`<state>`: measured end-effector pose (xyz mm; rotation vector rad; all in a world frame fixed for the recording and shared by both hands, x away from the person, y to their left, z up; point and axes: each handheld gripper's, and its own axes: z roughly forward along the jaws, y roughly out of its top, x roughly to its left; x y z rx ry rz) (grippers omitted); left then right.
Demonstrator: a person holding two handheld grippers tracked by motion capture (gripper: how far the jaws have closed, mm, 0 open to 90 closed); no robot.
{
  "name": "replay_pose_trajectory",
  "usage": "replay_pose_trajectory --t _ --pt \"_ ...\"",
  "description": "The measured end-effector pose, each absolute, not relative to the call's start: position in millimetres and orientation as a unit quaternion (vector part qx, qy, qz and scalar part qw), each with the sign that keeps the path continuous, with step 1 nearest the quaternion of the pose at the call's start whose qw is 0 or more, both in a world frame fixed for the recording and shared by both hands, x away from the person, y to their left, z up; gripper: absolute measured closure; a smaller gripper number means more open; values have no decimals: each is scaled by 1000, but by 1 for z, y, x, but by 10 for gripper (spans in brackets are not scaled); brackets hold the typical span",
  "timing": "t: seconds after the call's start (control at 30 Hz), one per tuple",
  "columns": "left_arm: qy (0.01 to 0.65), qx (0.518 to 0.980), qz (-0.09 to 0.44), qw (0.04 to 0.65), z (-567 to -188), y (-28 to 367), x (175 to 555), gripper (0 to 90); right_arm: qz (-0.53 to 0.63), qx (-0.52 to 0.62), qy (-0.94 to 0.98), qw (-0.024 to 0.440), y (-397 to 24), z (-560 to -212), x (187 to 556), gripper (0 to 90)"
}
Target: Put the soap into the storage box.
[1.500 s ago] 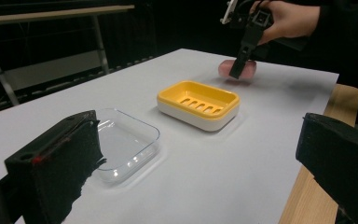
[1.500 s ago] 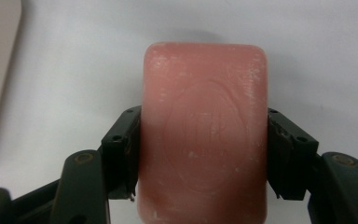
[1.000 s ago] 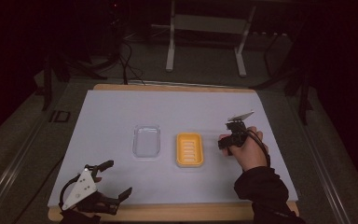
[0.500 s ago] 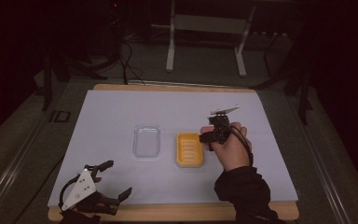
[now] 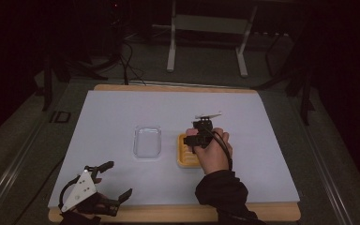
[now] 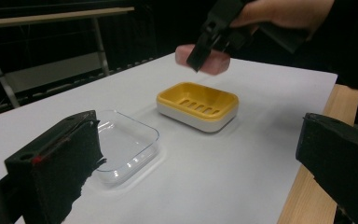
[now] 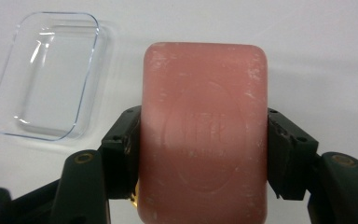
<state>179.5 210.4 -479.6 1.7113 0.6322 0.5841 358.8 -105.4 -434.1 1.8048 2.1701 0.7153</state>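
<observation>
My right tool (image 7: 204, 154) is clamped on the pink soap bar (image 7: 204, 140), one black jaw pressed against each long side. I hold the bar in the air above the yellow soap dish (image 6: 197, 106), not touching it. Just beside the dish sits a clear plastic tray (image 7: 44, 74) on the white counter (image 5: 262, 140). My left tool (image 5: 115, 180) rests at the near edge, jaws wide apart, holding nothing.

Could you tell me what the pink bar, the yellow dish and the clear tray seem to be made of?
Pink bar: probably soap, matte and waxy, with a pressed oval stamp and whitish scuffs. Yellow dish: likely moulded plastic, smooth, with a slotted yellow top over a white base. Clear tray: transparent plastic or glass, glossy, with bright glints along its rim.
</observation>
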Motion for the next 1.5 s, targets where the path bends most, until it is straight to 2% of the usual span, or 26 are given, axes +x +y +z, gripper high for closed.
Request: replay_pose_trajectory --t 0.43,0.83,1.03,1.2,1.5 --pt "267 732 248 576 -480 210 179 6 242 633 730 87 -98 -475 366 379" --pt "265 733 246 577 -480 210 179 6 228 638 731 86 -95 -498 368 378" --pt "265 733 245 577 -480 209 179 6 232 631 736 85 -96 -497 370 361" --pt "265 735 244 575 -480 209 179 6 234 609 753 86 -99 -487 370 303" --pt "264 738 243 572 -481 208 180 6 246 553 794 62 -114 -466 368 217"
